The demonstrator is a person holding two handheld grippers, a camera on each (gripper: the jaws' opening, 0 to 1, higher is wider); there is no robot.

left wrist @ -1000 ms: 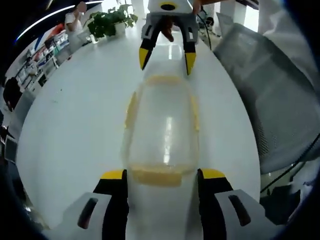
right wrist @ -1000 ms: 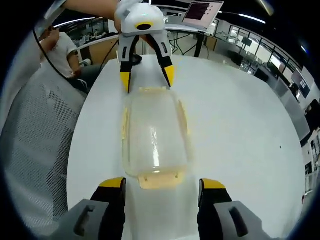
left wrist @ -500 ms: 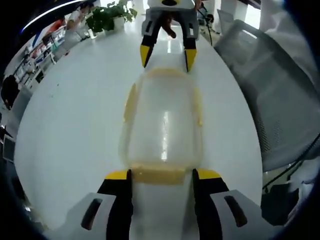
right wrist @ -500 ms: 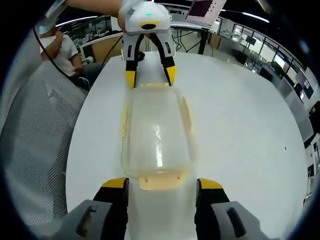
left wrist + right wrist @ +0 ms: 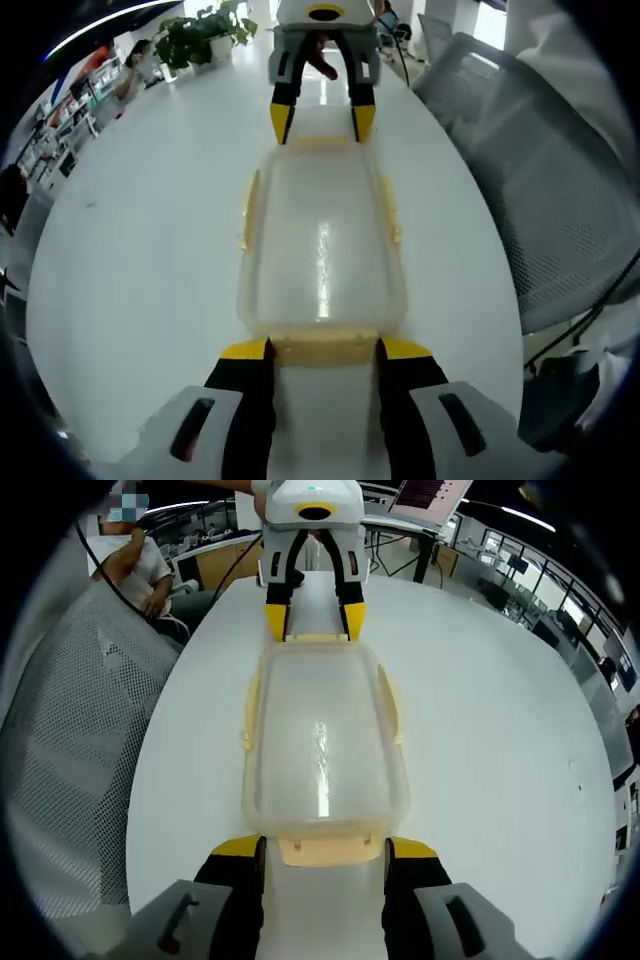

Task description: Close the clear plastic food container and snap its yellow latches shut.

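The clear container [image 5: 322, 250] lies lengthwise on the white bench [image 5: 140, 250] with its lid on. The left gripper [image 5: 322, 348] has its jaws spread around the near end latch [image 5: 322, 347]. The right gripper [image 5: 325, 847] has its jaws spread either side of the opposite end latch [image 5: 328, 850], gripping nothing. A mesh chair [image 5: 540, 200] stands beside the bench.

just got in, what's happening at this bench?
A person is working a clear plastic food container on a white table with two handheld grippers, one at each short end. The left gripper has its open jaws either side of the yellow end latch nearest it; the right gripper straddles the opposite end latch the same way. The lid is on. Whether the latches are snapped shut is unclear. A mesh office chair stands beside the table.
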